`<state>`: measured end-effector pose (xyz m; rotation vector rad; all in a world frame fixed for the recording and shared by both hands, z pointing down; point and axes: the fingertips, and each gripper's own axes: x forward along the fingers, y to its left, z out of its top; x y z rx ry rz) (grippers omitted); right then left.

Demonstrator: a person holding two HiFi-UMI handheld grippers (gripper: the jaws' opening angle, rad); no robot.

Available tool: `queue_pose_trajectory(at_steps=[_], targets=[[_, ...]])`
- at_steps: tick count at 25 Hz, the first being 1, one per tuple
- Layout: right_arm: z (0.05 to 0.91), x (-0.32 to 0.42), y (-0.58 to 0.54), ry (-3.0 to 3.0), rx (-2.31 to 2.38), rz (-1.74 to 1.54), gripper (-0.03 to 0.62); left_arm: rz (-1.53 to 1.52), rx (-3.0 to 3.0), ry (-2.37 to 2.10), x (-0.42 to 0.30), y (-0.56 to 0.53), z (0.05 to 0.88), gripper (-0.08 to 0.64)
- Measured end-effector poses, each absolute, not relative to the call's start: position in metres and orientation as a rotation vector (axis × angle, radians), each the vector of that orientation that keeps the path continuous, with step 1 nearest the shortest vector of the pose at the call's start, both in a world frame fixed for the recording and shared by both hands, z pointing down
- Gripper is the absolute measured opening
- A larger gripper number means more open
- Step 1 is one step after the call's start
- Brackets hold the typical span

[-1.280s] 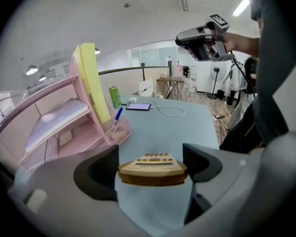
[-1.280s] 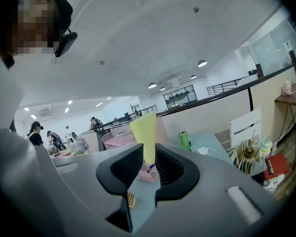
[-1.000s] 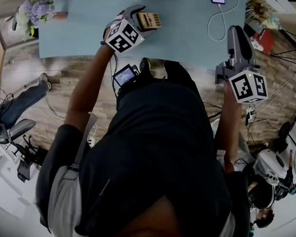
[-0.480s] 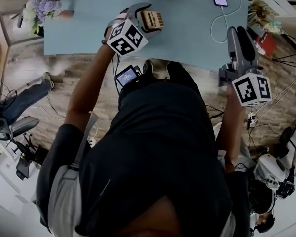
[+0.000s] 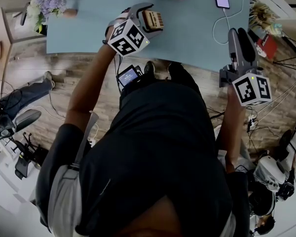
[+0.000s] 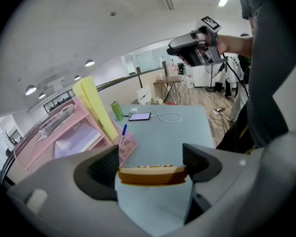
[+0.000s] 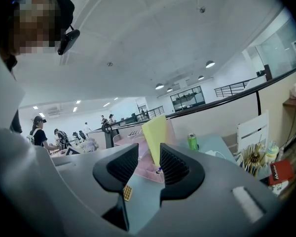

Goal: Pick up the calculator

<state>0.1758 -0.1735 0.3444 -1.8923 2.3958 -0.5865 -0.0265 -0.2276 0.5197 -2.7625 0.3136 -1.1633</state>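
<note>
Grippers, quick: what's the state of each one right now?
Left gripper: closed, holding the calculator by its two sides.
Right gripper: slightly open, nothing between its jaws.

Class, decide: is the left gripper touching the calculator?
Touching. The left gripper view shows the left gripper clamping the calculator, one jaw pressed on each end.

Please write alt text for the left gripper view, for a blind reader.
The left gripper clamps a tan calculator above a light blue table. Beyond stand a pink organizer with a yellow folder, a green can and a phone on a cable; the right gripper hangs at upper right.
</note>
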Motion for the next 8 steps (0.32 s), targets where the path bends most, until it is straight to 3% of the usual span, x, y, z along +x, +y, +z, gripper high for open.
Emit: queue_pose_trajectory(at_steps=[8], targets=[[0.3471,0.1703,-0.1708,2.404,-1.902,-0.586,0.119,-1.162,-2.764,0.308,-0.0322,-0.2247,0.521,0.457]])
